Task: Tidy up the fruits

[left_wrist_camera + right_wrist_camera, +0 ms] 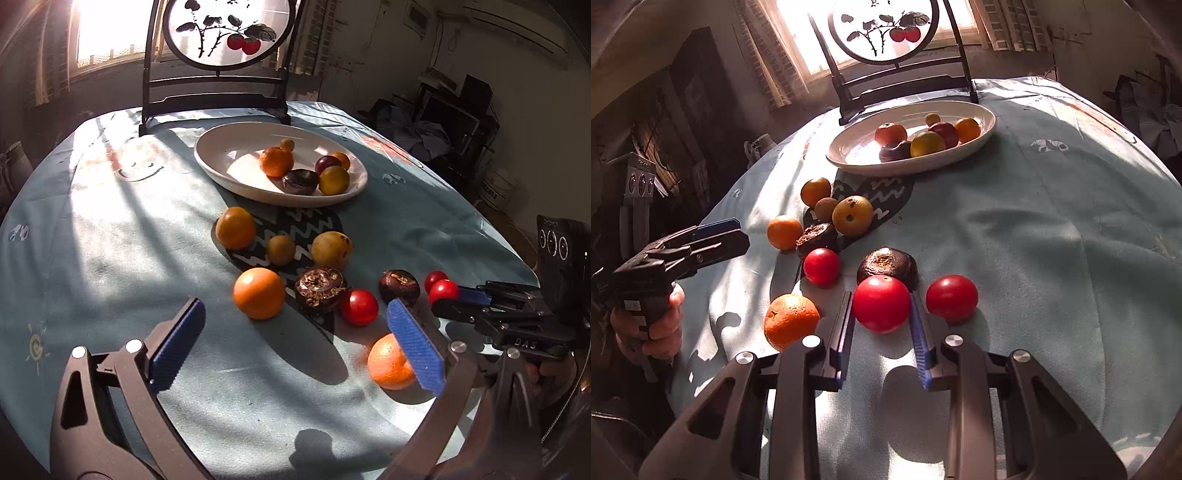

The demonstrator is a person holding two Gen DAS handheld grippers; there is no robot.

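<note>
Gripping red tomato (881, 303), right tongs (882, 314), left tongs (295, 332) spread

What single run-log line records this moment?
right gripper: shut on round red tomato | left gripper: open, empty | white oval plate: partly filled

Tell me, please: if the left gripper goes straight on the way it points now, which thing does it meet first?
Probably the orange, which lies just past the open left gripper, near its left finger. The dark brown fruit sits beside it, slightly farther. Depth is unclear, so the gripper may reach the tablecloth first.
</note>
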